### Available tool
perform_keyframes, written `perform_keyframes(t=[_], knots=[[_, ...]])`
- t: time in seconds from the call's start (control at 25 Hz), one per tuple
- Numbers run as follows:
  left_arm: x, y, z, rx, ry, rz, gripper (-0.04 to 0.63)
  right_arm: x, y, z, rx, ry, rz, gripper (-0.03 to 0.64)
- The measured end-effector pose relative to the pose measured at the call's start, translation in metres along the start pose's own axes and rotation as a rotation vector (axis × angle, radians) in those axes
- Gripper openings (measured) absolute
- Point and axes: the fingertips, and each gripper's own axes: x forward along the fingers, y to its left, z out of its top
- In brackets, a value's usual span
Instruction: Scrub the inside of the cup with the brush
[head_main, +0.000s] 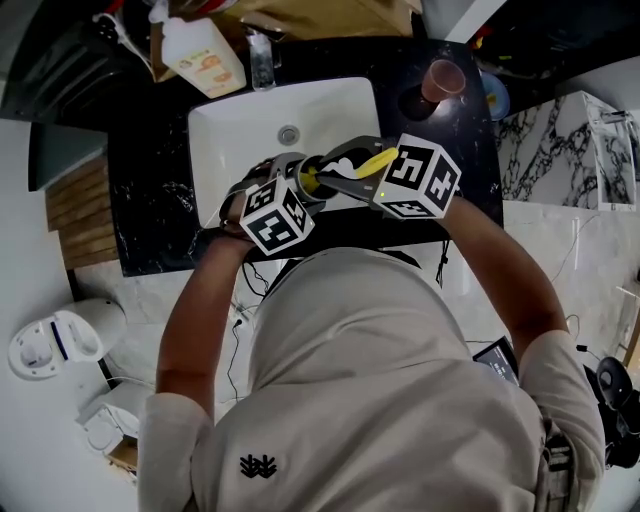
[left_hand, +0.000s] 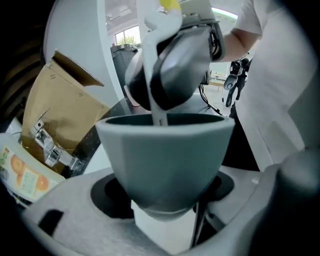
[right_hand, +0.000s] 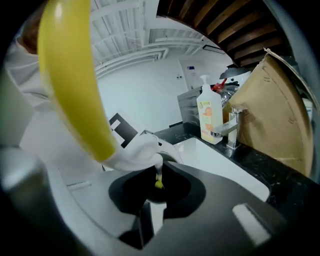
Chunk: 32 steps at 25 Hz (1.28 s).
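Over the white sink – both tools meet above the basin, likely so drips land in it rather than on the black counter. The left gripper is clamped on the grey cup, jaws pressed to its lower sides, base toward the camera and mouth turned away and up. That tilt presents the opening to the other tool. The right gripper is closed on the brush: the yellow handle arcs back past its camera and the white neck runs forward. From the left gripper view the white stem drops past the rim into the cup, so the head sits inside, though the bristles are hidden by the wall. Gripping low on the cup leaves the rim free for the stem to move. My read is that scrubbing is under way – how clean the inside is can't be told. The soap bottle and faucet stand behind the basin, within reach for a rinse.
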Motion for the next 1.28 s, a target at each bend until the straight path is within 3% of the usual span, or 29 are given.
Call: perform_keyframes(t=[0.16,0.64,0.88,1.12,1.28], knots=[[-0.004,0.005,-0.007,-0.027,-0.005,0.013,0.364,-0.008,0.003,-0.005,0.021,-0.001,0.01,0.048],[-0.004,0.016,-0.026,0.027,0.061,0.083,0.364,-0.063,0.006,0.018,0.04,-0.108,-0.024,0.048],[-0.003,0.012,-0.009,0.057,0.049,0.079,0.364,-0.033,-0.002,0.018,-0.013,-0.106,-0.095,0.048],[-0.004,0.011,-0.005,0.051,0.039,0.08,0.364,-0.007,0.0,-0.006,0.032,-0.04,-0.06,0.048],[-0.006,0.014,-0.009,0.039,0.032,0.091,0.364,-0.016,0.002,-0.004,0.055,-0.059,-0.05,0.048]])
